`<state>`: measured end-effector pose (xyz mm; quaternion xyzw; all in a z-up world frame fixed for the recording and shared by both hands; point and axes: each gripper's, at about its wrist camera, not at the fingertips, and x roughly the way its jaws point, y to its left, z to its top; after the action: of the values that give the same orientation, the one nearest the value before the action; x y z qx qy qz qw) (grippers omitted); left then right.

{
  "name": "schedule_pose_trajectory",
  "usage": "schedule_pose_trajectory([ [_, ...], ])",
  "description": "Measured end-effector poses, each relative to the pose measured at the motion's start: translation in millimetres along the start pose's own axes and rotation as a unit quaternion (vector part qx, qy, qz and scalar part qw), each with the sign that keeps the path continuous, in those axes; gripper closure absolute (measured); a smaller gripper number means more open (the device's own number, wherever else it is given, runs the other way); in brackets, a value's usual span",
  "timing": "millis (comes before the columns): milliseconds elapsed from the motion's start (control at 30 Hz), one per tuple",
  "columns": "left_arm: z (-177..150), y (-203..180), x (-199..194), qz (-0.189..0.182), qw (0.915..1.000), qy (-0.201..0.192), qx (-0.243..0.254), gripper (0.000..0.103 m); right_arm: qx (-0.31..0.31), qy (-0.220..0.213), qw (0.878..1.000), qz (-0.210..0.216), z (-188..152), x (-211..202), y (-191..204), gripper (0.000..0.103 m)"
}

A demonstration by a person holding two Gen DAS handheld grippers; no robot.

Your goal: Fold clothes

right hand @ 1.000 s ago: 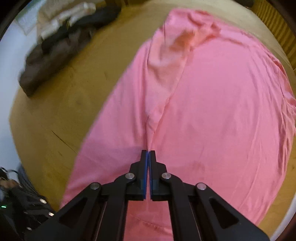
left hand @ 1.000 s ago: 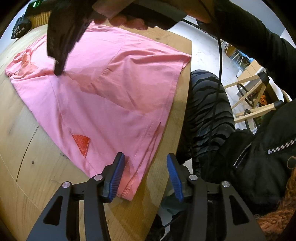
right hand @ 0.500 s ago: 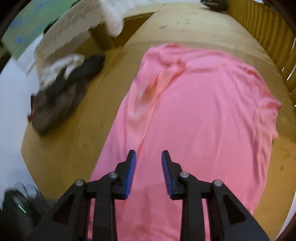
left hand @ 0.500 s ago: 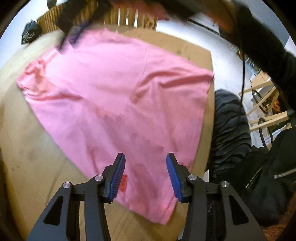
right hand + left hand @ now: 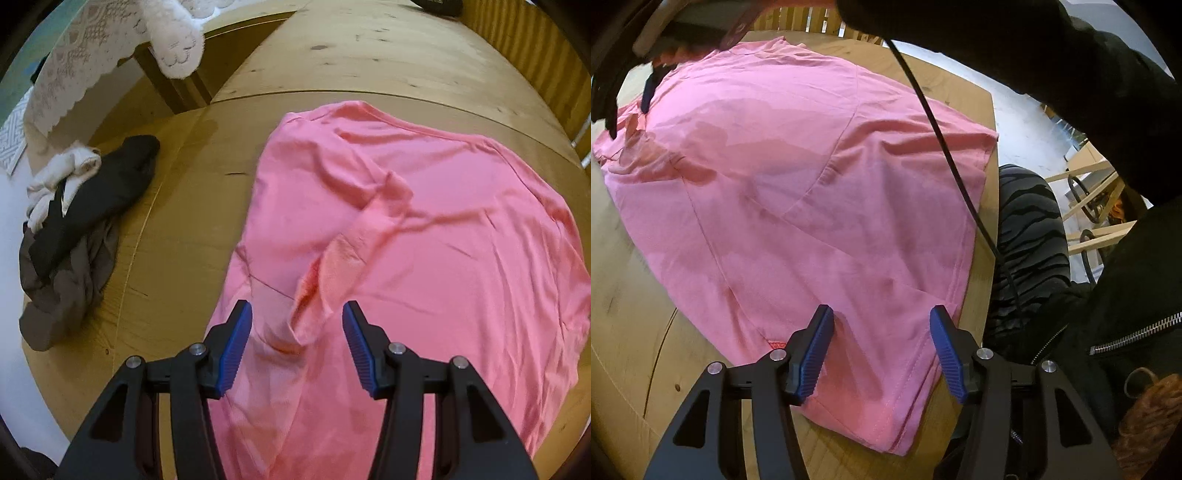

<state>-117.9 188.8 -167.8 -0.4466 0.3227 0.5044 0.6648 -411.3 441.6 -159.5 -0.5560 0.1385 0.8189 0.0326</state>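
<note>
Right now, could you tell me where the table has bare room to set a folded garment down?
Bare wood lies beyond the pink shirt, up to the slatted railing, and in the strip between the shirt and the dark clothes pile. In the left view, the table is free left of the shirt. It is crowded at the pile and under the shirt.

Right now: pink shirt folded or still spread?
Mostly spread. The pink shirt lies wide and single-layered across the wooden table; only one sleeve is flipped onto the body.
</note>
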Motion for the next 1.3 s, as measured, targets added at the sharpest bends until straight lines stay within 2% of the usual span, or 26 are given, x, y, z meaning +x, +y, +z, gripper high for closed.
schedule_pose_trajectory([
  [33,0.4,-0.7,0.1,0.000,1.0000,-0.001,0.002,0.052,-0.002,0.001,1.000,0.005,0.1,2.0,0.8,0.075],
  [100,1.1,-2.0,0.3,0.000,1.0000,-0.002,0.005,0.052,-0.002,0.009,1.000,-0.009,-4.0,5.2,-6.9,0.096],
  [167,1.3,-2.0,-1.2,-0.001,1.0000,-0.004,0.007,0.052,0.004,0.018,0.999,-0.033,-12.5,5.0,-20.6,0.096],
  [233,0.8,-2.4,-1.8,-0.002,0.9999,-0.006,0.012,0.052,0.013,0.024,0.996,-0.086,-24.5,-2.5,-37.9,0.096],
  [300,1.9,-3.5,-0.9,-0.003,0.9999,-0.007,0.014,0.051,0.027,0.010,0.995,-0.091,-26.9,-15.5,-45.0,0.094],
  [400,2.7,-3.7,0.3,-0.007,0.9999,-0.008,0.011,0.050,0.052,-0.035,0.997,-0.040,-14.1,-38.3,-47.7,0.065],
  [433,2.8,-3.5,0.2,-0.008,0.9999,-0.007,0.010,0.050,0.056,-0.053,0.997,-0.029,-7.8,-43.8,-47.2,0.062],
  [600,3.5,-2.1,-0.8,-0.016,0.9998,-0.004,0.007,0.049,0.023,-0.071,0.997,-0.013,40.1,-24.4,-33.9,0.062],
  [733,4.0,0.0,-1.3,-0.024,0.9997,-0.001,0.001,0.048,0.009,-0.064,0.998,-0.020,79.5,9.1,-27.3,0.062],
  [800,2.4,1.7,-2.5,-0.030,0.9995,-0.003,-0.002,0.048,-0.005,-0.044,0.999,-0.008,92.9,30.0,-22.4,0.062],
  [867,1.1,4.1,-4.4,-0.035,0.9993,-0.004,-0.007,0.048,-0.024,-0.028,0.999,-0.023,100.1,47.0,-20.2,0.062],
  [933,0.4,5.9,-5.9,-0.040,0.9991,-0.006,-0.012,0.048,-0.039,-0.058,0.996,-0.061,108.1,52.2,-19.7,0.063],
  [967,0.1,6.8,-6.6,-0.042,0.9990,-0.007,-0.015,0.047,-0.030,-0.062,0.994,-0.084,114.0,54.9,-24.3,0.063],
  [1000,-0.2,7.7,-7.4,-0.044,0.9989,-0.007,-0.017,0.047,-0.016,-0.061,0.994,-0.089,117.2,55.6,-30.2,0.063],
  [1067,-0.8,6.5,-8.0,-0.043,0.9989,-0.008,-0.017,0.047,0.024,-0.067,0.995,-0.067,119.9,48.7,-44.7,0.063],
  [1133,-1.3,5.5,-8.6,-0.043,0.9989,-0.009,-0.014,0.046,0.032,-0.086,0.994,-0.051,116.5,34.3,-48.7,0.063],
  [1167,-0.9,5.5,-8.4,-0.046,0.9988,-0.010,-0.017,0.045,0.031,-0.094,0.994,-0.044,113.8,26.1,-46.9,0.063],
  [1300,-0.8,3.8,-8.2,-0.046,0.9987,-0.013,-0.018,0.043,-0.018,-0.074,0.997,0.014,106.8,19.5,-23.0,0.063],
])
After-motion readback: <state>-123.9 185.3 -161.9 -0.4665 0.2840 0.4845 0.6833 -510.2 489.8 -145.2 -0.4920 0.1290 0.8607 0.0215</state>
